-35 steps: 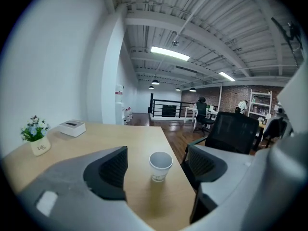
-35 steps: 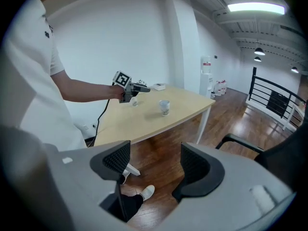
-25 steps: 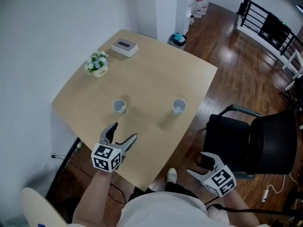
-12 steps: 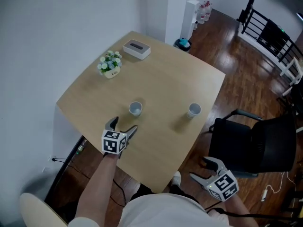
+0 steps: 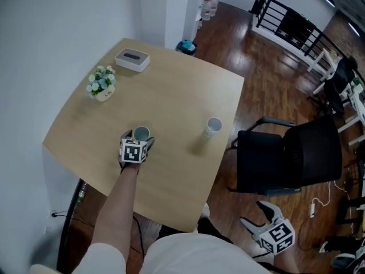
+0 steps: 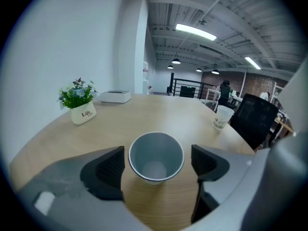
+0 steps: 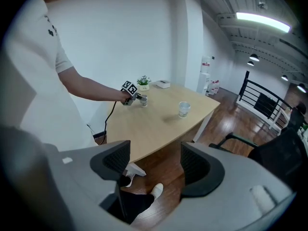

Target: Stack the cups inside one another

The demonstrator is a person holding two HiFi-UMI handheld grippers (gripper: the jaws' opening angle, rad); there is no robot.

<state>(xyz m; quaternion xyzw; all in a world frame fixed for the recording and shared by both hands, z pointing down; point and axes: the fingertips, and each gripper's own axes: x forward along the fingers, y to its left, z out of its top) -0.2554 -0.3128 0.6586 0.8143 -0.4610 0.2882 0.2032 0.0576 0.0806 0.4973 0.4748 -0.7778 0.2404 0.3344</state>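
We list the right tongs [image 5: 255, 214] nearest: released, empty, off the desk [image 5: 177, 96] above the wood floor [image 5: 228, 44]. The left tongs [image 5: 139, 137], jaws just widening, straddle the near cup [image 6: 156, 157] without pressing it. We count two paper cups, upright on the desk, well apart: near cup, white rim, grey-blue inside, empty; far cup [image 5: 214, 126], white, faint print, toward the desk's right edge. One potted plant [image 5: 101, 84]; one white box [image 5: 132, 60].

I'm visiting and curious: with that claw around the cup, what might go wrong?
The left gripper, whose jaws have just been opening, straddles the near cup without touching it; closing off-centre could tip it, and squeezing hard could crush it. The far cup stands near the table edge, so a nudge might knock it off.
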